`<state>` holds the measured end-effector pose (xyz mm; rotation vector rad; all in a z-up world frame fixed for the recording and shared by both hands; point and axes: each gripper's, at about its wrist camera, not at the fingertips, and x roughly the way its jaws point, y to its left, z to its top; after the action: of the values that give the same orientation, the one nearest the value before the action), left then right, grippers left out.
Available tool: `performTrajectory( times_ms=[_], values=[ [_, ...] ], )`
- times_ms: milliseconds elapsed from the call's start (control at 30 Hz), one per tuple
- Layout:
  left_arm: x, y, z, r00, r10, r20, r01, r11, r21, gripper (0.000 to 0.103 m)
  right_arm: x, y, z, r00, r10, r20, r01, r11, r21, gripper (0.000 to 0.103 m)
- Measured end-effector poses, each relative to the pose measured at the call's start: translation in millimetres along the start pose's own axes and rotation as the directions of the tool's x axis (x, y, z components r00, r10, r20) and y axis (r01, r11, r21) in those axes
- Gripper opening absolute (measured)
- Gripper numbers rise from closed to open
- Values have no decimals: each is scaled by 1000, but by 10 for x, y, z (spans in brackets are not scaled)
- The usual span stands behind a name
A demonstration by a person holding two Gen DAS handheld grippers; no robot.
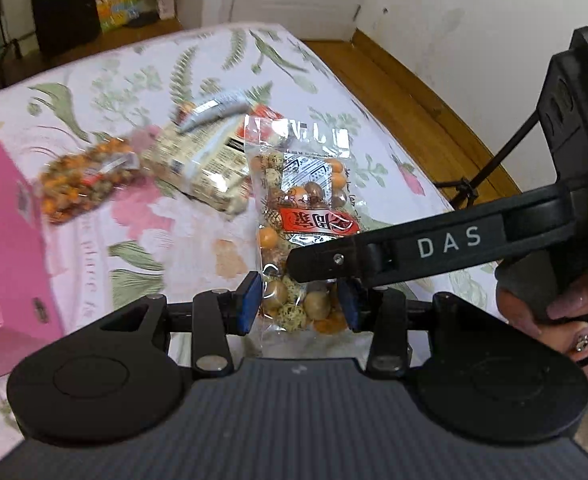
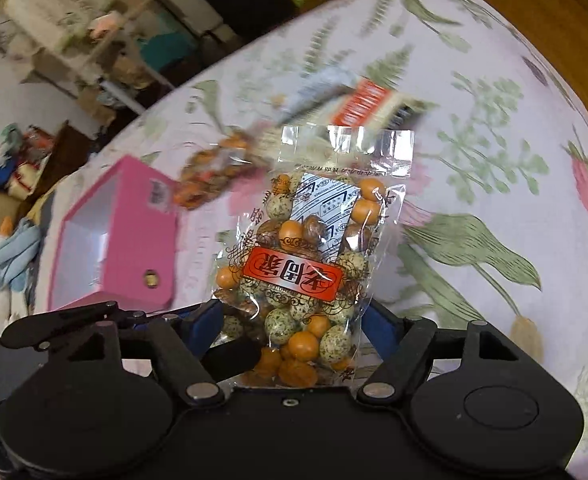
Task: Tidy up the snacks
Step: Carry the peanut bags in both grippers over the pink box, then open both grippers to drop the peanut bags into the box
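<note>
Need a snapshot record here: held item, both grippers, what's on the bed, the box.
held: clear nut bag, upright in the air above the bed
left gripper: shut on the bag's lower end
right gripper: jaws around the bag, contact unclear
on floral bedspread: orange snack bag, beige packet
pink box: open, beside them

Soft, even daylight fills both views, with white glare on the clear plastic snack bag of orange and speckled balls. Motion blur smears the flower-printed pink bedspread and the far packets. Fisheye bending curves the bed's edges.
</note>
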<state>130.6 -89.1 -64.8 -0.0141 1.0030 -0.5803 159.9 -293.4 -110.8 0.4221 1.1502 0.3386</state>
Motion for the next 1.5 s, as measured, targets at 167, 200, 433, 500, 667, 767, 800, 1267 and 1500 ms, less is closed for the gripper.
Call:
performTrajectory(
  times_ms=[167,200,433,500,667,767,800,1267,1500],
  values=[
    [-376,169,-62,998,36,48,-36,999,-19,39,-49,390,51,1000,25,-3,-26,996,-85,76],
    [-461,214,-76,998,45,54,-44,999,-19,39,-49,470,67,999,36,-9,-36,994,-99,75],
    [-896,588,-149,992,94,82,-90,995,-46,39,34,977,183,995,89,-52,-97,978,-183,68],
    [-981,750,-175,989,111,93,-104,992,-71,39,122,1159,242,993,96,-69,-109,970,-219,65],
    [-1118,1235,-219,975,175,134,-159,980,-123,39,458,1595,448,984,136,-113,-164,941,-297,62],
    [-1147,1621,-228,972,199,126,-174,967,-185,39,665,1876,562,978,162,-130,-198,912,-359,62],
    [-1137,1742,-227,972,202,119,-174,963,-207,39,743,1973,599,976,170,-136,-209,902,-377,62],
    [-836,2822,-405,965,261,17,-238,904,-354,40,1855,2602,833,955,144,-260,-237,895,-378,62],
    [-679,2958,-445,950,311,-17,-296,887,-353,41,2137,2542,747,943,158,-293,-248,922,-299,62]
  ],
)
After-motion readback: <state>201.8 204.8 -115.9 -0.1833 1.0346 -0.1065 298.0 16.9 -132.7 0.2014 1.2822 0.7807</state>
